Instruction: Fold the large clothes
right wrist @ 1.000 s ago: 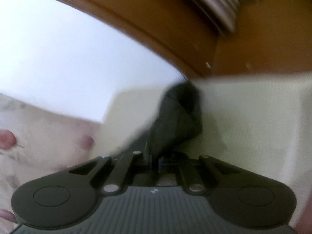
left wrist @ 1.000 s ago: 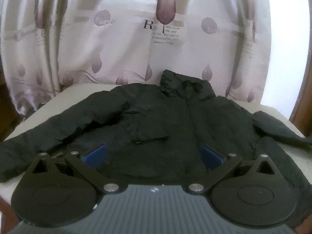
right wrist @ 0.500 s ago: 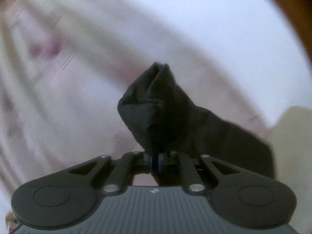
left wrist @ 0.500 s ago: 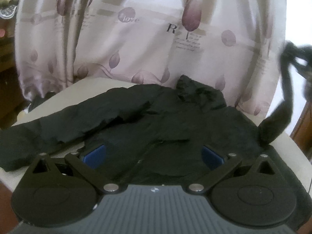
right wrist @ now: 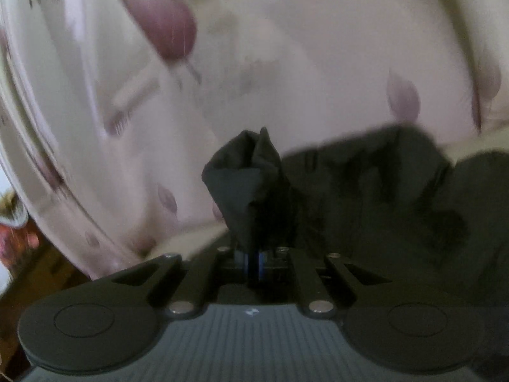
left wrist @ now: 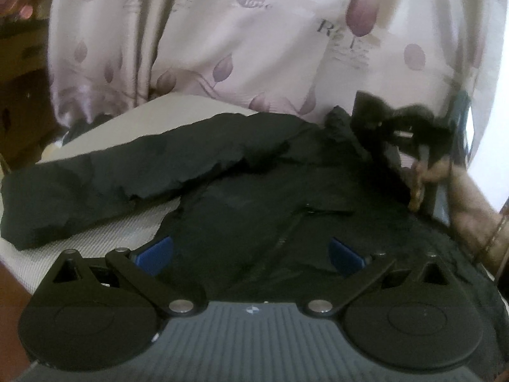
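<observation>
Jacket (left wrist: pixel 254 197), one; two grippers: right gripper (right wrist: pixel 253 259) on sleeve (right wrist: pixel 251 187).

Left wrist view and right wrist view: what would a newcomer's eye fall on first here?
A big black jacket spreads across the pale table, one sleeve stretched out to the left. The right claw is shut on the other sleeve's cuff, bunched and lifted above the jacket. The left claw hangs open over the hem, with a flowered curtain behind.
</observation>
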Available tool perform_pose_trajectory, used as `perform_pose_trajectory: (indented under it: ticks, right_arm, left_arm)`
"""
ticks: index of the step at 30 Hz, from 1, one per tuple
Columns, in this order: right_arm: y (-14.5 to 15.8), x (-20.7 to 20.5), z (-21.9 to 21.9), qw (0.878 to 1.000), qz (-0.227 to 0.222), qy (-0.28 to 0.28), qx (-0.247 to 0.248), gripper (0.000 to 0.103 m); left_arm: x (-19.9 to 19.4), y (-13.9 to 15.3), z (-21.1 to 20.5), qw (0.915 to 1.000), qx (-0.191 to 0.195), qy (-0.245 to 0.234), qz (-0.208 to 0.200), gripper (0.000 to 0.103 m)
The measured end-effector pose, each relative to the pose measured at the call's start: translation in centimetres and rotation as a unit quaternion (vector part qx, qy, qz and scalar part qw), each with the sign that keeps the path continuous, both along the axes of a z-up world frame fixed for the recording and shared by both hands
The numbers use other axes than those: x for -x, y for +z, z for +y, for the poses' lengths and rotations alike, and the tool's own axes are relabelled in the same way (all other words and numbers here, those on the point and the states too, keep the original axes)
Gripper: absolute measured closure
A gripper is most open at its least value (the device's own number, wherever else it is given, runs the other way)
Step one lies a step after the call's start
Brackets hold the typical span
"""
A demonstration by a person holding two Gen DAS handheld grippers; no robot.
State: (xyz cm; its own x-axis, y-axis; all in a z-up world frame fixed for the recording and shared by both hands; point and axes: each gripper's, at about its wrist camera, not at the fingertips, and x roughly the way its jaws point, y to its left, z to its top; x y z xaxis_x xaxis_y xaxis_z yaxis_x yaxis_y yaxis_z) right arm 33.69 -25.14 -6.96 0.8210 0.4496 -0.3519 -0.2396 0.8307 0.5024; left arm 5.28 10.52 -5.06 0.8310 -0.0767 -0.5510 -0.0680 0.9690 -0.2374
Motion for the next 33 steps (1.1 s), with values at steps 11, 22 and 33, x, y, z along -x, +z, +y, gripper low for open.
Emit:
perform_pose_trajectory:
  ticks: [11,22,33]
  right_arm:
    - [-4.2,1.6,6.8,0.976,-0.017,0.086,0.198,0.094]
    - [-7.2,5.0,12.9,0.895,-0.097,0.124,0.418,0.063]
    - [-2.3,14.5,8.3,0.94,-0.136,0.152,0.272,0.022]
  left_arm:
    - [-0.6,-0.7,0.1,0.9999,0.009,0.001,0.012,0.0]
    - [-0.1,-0.6,1.0,0.9996,0.021,0.017,0.012,0.0]
    - [0.6,-0.7,8.8,0.9895,0.112,0.09,0.012,0.012]
